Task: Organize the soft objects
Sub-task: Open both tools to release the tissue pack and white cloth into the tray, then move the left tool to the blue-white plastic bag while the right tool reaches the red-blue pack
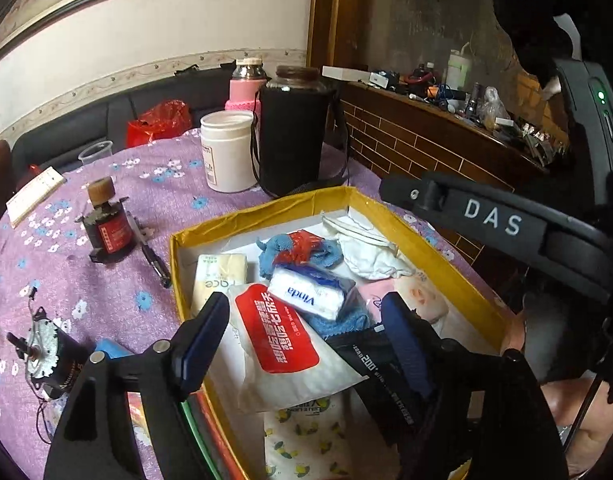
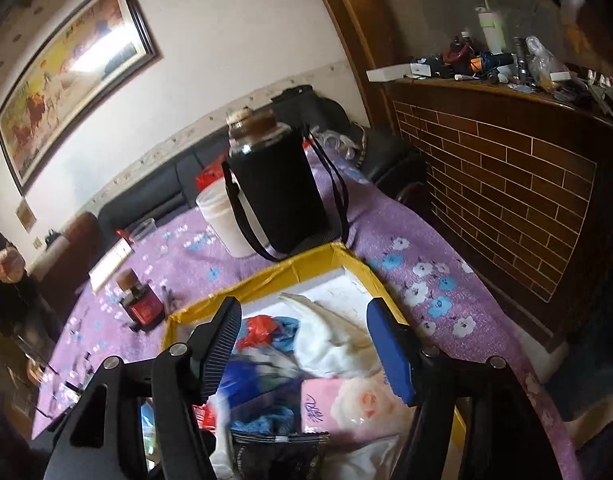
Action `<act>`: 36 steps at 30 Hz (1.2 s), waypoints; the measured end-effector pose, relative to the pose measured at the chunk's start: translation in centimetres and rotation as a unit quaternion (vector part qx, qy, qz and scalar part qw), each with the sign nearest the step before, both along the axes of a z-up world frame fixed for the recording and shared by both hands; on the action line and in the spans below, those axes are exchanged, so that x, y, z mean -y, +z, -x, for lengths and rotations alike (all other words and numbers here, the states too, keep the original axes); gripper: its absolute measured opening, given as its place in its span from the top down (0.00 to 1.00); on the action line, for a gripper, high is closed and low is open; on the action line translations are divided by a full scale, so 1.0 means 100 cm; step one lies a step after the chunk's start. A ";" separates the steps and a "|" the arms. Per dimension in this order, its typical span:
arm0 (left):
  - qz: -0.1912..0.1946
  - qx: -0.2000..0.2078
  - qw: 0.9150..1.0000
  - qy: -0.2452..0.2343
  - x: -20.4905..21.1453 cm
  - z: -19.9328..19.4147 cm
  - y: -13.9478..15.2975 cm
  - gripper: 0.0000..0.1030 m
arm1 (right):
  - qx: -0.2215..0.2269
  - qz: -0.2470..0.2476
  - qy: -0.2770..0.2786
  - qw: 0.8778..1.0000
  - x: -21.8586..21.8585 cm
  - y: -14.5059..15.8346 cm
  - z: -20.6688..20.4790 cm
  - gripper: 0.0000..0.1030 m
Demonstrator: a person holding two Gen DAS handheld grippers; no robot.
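Taken from the left, the tabletop under its purple flowered cloth carries hard things only: a small motor, a dark corked bottle, a pen, then a white tub and a black-sleeved jar. The soft objects already lie in the yellow-walled box: a Vinda tissue pack on a blue cloth, a red-labelled white pouch, white fabric and a pink rose-printed pack. The step looks like a release into the box, so the sound way is to lift each tool straight up and clear of the wrappers before swinging aside, lest a pad drag a pack out. The left gripper tilts down over the pouch, jaws wide with nothing between them. The right gripper tilts down over the white fabric, jaws equally wide and empty, its view slightly blurred.
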State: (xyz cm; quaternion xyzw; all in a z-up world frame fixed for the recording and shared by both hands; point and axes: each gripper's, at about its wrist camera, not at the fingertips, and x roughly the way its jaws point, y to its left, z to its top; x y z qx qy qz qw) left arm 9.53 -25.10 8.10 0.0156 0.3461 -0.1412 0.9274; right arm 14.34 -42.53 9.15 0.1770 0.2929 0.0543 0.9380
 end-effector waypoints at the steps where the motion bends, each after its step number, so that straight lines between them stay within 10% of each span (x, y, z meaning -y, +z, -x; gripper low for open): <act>1: 0.000 0.004 1.000 -0.001 0.000 0.002 0.002 0.24 | 0.004 -0.005 -0.001 1.000 0.002 0.002 0.001 0.33; 22: -0.013 -0.021 0.999 0.041 -0.066 0.078 0.026 0.23 | 0.060 0.001 0.073 0.996 -0.034 0.010 0.016 0.33; 36: 0.022 -0.090 0.973 0.212 -0.244 0.110 -0.050 0.21 | -0.079 0.025 0.276 0.958 -0.168 -0.025 0.038 0.32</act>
